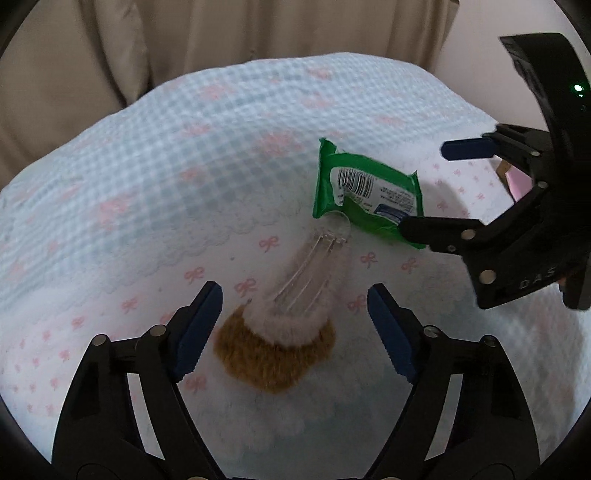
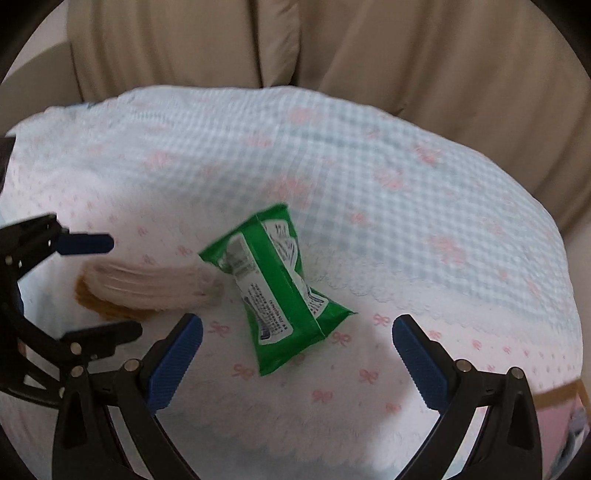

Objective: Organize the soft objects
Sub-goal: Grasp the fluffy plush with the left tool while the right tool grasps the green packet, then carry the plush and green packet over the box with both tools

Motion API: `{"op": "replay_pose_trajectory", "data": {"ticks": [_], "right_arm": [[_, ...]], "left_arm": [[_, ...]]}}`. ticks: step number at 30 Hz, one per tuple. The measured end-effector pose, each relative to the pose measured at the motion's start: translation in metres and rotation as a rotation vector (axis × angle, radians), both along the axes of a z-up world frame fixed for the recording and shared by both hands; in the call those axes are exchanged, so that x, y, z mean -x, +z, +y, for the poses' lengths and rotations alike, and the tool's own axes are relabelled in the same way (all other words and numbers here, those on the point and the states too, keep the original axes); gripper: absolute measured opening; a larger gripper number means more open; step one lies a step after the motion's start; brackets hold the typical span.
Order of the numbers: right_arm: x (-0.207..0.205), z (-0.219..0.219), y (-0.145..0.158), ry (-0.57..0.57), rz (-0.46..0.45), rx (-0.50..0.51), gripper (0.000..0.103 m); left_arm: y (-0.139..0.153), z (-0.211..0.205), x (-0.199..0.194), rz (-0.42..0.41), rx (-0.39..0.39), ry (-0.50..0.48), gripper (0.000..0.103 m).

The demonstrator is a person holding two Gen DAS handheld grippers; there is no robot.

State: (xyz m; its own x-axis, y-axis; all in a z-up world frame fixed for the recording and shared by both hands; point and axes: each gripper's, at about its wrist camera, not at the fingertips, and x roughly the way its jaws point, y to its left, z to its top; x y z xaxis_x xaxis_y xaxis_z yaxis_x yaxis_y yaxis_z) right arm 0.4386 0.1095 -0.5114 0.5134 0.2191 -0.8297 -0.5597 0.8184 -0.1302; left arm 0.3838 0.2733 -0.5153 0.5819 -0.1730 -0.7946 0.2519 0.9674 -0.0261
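Note:
A green wipes packet (image 1: 365,197) lies on a white and blue cloth with pink bows (image 1: 166,177). A fluffy item, beige with a brown end and a clear plastic part (image 1: 291,317), lies beside it. My left gripper (image 1: 295,328) is open, its fingers either side of the fluffy item's brown end. My right gripper (image 2: 295,365) is open just short of the packet (image 2: 280,288). In the left wrist view the right gripper (image 1: 424,188) stands open at the packet's right edge. In the right wrist view the left gripper (image 2: 110,284) stands open around the fluffy item (image 2: 147,288).
Beige curtains (image 1: 258,29) hang behind the cloth-covered surface. The cloth (image 2: 406,206) rounds off at its far and side edges. A pink thing with a brown edge (image 2: 557,410) shows at the lower right of the right wrist view.

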Motion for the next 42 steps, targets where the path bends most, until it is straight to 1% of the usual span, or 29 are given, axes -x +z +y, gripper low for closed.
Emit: {"op": "replay_pose_trajectory", "data": {"ticks": [2, 4, 5, 7, 8, 9, 10, 13, 17, 18, 19, 23, 28, 34, 36, 37, 39, 42], "right_arm": [[-0.007, 0.003, -0.008, 0.025, 0.004, 0.013, 0.102], [-0.015, 0.008, -0.017, 0.059, 0.021, 0.027, 0.102], [-0.019, 0.010, -0.021, 0.075, 0.028, 0.032, 0.098], [-0.024, 0.015, -0.026, 0.100, 0.049, 0.043, 0.089], [-0.026, 0.017, -0.030, 0.111, 0.061, 0.049, 0.082], [-0.028, 0.019, -0.034, 0.118, 0.072, 0.059, 0.074], [-0.030, 0.020, -0.037, 0.124, 0.084, 0.064, 0.072], [-0.029, 0.019, -0.036, 0.113, 0.088, 0.053, 0.066], [-0.026, 0.019, -0.030, 0.090, 0.077, 0.042, 0.056], [-0.025, 0.020, -0.029, 0.087, 0.077, 0.041, 0.045], [-0.023, 0.021, -0.028, 0.088, 0.085, 0.036, 0.039], [-0.021, 0.019, -0.019, 0.062, 0.097, 0.020, 0.039], [-0.014, 0.014, 0.005, 0.030, 0.085, -0.006, 0.038], [0.005, 0.001, 0.055, -0.021, 0.062, -0.043, 0.038], [0.014, -0.006, 0.077, -0.043, 0.056, -0.058, 0.038], [0.019, -0.010, 0.088, -0.056, 0.051, -0.066, 0.038], [0.028, -0.018, 0.108, -0.079, 0.046, -0.078, 0.038], [0.042, -0.033, 0.141, -0.113, 0.030, -0.081, 0.037]], "left_arm": [[-0.005, -0.001, -0.005, 0.010, -0.003, -0.017, 0.075], [-0.011, 0.000, -0.009, 0.025, -0.002, -0.031, 0.064], [-0.012, 0.000, -0.010, 0.029, -0.004, -0.034, 0.062], [-0.015, 0.001, -0.011, 0.032, -0.013, -0.038, 0.052], [-0.015, 0.001, -0.011, 0.033, -0.018, -0.042, 0.050], [-0.016, 0.002, -0.011, 0.040, -0.028, -0.047, 0.047], [-0.017, 0.002, -0.011, 0.044, -0.029, -0.051, 0.045], [-0.015, 0.002, -0.008, 0.045, -0.033, -0.053, 0.040], [-0.010, 0.000, -0.004, 0.037, -0.039, -0.041, 0.038], [-0.007, 0.000, -0.003, 0.034, -0.034, -0.036, 0.038], [-0.004, 0.000, -0.002, 0.030, -0.030, -0.031, 0.038], [0.009, 0.000, 0.002, 0.018, -0.029, -0.024, 0.038], [0.037, 0.001, 0.009, -0.002, -0.025, -0.011, 0.038], [0.091, -0.005, 0.021, -0.039, -0.016, -0.004, 0.038], [0.116, -0.010, 0.028, -0.056, -0.015, -0.007, 0.038], [0.123, -0.010, 0.028, -0.060, -0.013, -0.007, 0.038], [0.150, -0.016, 0.035, -0.071, -0.002, -0.007, 0.038], [0.182, -0.029, 0.043, -0.072, 0.017, -0.007, 0.038]]}}
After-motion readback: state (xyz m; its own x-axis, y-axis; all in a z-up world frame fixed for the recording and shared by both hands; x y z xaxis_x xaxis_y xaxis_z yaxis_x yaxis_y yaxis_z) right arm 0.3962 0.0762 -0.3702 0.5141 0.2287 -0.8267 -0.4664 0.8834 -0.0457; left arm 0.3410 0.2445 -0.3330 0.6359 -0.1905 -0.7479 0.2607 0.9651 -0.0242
